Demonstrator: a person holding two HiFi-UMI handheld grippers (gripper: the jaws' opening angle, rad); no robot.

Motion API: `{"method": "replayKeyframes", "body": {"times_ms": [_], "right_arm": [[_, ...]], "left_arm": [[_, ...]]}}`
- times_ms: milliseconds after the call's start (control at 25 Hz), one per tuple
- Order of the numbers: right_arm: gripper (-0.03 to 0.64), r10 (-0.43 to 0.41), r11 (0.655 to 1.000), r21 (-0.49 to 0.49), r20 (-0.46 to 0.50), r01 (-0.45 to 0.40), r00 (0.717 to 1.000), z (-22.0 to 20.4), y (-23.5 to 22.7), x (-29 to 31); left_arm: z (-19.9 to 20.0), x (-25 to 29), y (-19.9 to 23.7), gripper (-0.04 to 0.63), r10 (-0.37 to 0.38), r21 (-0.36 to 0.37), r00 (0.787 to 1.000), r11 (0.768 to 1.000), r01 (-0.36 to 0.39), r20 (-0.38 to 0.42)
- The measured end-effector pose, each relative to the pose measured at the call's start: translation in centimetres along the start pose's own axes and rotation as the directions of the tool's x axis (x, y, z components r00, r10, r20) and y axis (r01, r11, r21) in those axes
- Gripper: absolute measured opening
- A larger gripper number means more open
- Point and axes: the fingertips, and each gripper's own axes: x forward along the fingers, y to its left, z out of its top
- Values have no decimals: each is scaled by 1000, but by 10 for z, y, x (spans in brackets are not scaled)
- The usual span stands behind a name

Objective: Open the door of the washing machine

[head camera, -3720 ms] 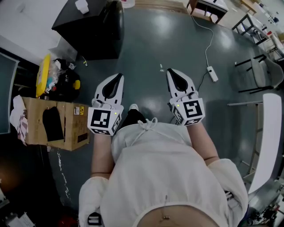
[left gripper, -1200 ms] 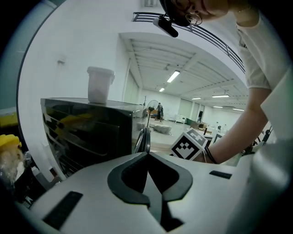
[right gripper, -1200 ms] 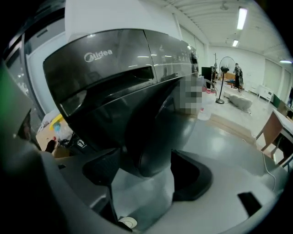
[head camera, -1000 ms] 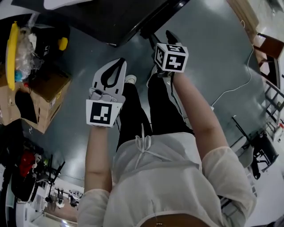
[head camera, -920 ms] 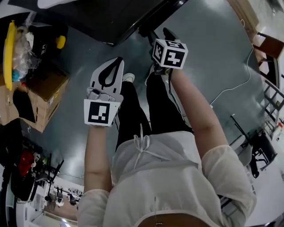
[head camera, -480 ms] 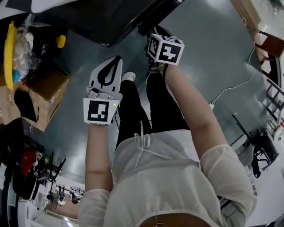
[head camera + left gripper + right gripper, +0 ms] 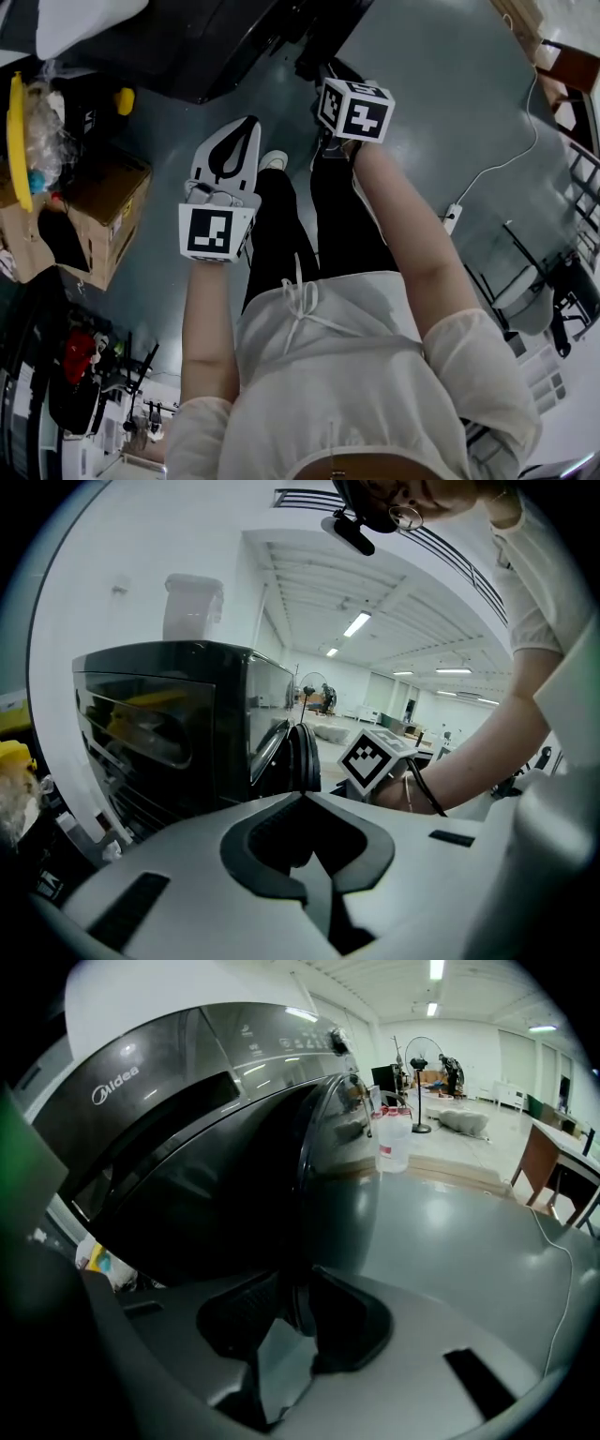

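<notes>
The dark grey washing machine (image 7: 169, 1110) fills the left of the right gripper view, its round door (image 7: 337, 1176) standing slightly ajar. My right gripper (image 7: 298, 1302) has the door's rim between its jaws, which are closing and press on it. In the head view only that gripper's marker cube (image 7: 354, 108) shows clearly, right at the machine's (image 7: 216, 47) front. My left gripper (image 7: 249, 124) hangs shut and empty to the left, short of the machine. From the left gripper view I see the door's edge (image 7: 302, 757) and the right cube (image 7: 375, 758) beyond the closed tips (image 7: 302, 797).
A cardboard box (image 7: 98, 216) and a yellow-lidded pile of bags (image 7: 17, 141) stand left of the machine. A power strip (image 7: 452, 217) with its cable lies on the grey floor to the right, near a chair (image 7: 525, 300). A clear jug (image 7: 394, 1143) stands beyond the door.
The person has turned from open floor to the machine. Over the last second the right gripper shifted slightly towards the door; the left one stayed almost still.
</notes>
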Motion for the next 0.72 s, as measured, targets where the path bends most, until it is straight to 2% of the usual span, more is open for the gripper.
{"method": "replayKeyframes", "body": {"times_ms": [160,360,560,720], "right_arm": [[87,-13,999,36,16,12,1000,-10,-36,-19],[77,-68,995,78,55,64,996,-11,-91,-47],[75,-130,986,120,83,119,988,-6,-155,-74],[77,-147,984,117,99,135,984,1,-208,-92]], "left_arm": [[0,10,-15,23,-53,46,999,998,53,-6],[1,34,-42,23,-112,64,991,991,116,-73],[18,77,-92,23,-201,104,978,973,205,-49],[23,111,-136,23,-232,104,971,966,237,-56]]}}
